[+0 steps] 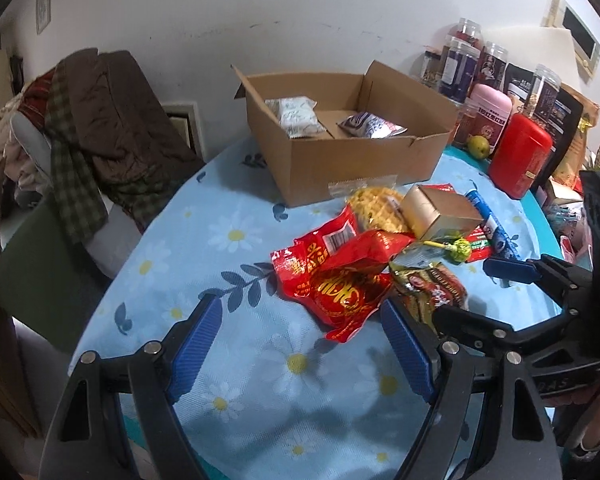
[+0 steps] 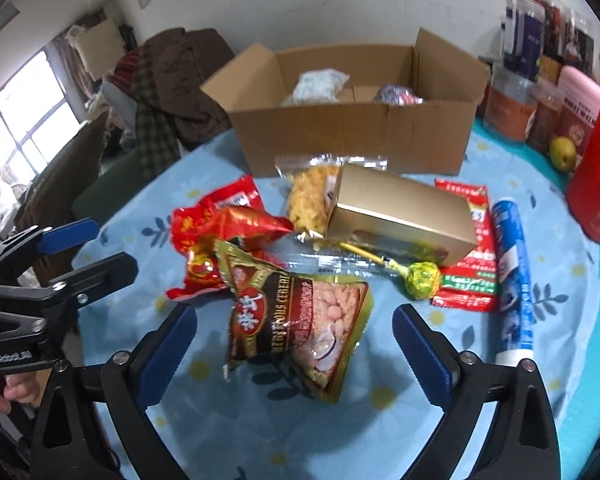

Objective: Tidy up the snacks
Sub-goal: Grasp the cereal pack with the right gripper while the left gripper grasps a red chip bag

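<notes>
Both claws open, nothing gripped: left gripper (image 1: 300,344) lower centre by red bag (image 1: 336,280); right gripper (image 2: 296,344) straddling cereal bag (image 2: 300,320), pads clear.

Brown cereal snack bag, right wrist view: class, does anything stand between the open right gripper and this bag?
Nothing visible does. The right gripper is open, and the brown cereal snack bag lies on the floral tablecloth directly ahead between its blue fingers. The red snack bag lies behind it.
</notes>
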`<state>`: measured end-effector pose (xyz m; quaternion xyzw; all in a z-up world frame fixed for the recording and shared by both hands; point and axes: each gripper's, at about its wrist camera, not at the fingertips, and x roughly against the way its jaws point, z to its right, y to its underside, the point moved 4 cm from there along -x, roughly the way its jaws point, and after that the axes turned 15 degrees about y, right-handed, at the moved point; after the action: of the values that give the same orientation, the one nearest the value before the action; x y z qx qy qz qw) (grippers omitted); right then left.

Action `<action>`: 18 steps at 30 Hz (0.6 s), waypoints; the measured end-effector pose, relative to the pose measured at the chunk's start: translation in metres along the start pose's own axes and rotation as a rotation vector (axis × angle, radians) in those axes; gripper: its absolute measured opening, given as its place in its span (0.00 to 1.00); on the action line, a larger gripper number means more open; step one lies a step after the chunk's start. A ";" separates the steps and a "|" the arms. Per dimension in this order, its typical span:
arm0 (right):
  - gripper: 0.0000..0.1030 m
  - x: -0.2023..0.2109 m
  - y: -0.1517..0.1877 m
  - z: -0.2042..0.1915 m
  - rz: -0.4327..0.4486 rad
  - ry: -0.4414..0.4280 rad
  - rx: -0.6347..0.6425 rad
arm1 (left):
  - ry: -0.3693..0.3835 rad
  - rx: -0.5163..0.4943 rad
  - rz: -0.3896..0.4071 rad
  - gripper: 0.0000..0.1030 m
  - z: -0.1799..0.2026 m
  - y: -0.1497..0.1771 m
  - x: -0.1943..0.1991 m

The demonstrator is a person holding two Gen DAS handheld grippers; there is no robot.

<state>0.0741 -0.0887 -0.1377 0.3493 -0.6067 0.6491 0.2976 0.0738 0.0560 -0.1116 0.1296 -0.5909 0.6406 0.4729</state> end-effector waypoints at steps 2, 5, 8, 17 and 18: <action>0.97 -0.008 0.000 -0.001 -0.024 0.010 -0.001 | 0.007 0.005 -0.009 0.80 -0.002 0.000 -0.006; 0.97 -0.021 0.002 0.002 -0.065 -0.002 -0.024 | 0.031 0.017 -0.028 0.80 -0.005 0.000 -0.016; 0.85 -0.028 0.005 0.006 -0.094 -0.059 -0.063 | 0.049 0.030 -0.041 0.80 -0.006 -0.002 -0.023; 0.54 -0.021 0.014 0.018 -0.105 -0.157 -0.087 | 0.100 -0.018 0.001 0.80 0.003 -0.026 -0.020; 0.54 -0.019 0.015 0.021 -0.103 -0.150 -0.087 | 0.107 -0.032 0.001 0.80 0.006 -0.029 -0.022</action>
<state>0.0746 -0.1103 -0.1617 0.4144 -0.6360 0.5781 0.2993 0.1047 0.0366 -0.1076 0.0874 -0.5750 0.6375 0.5053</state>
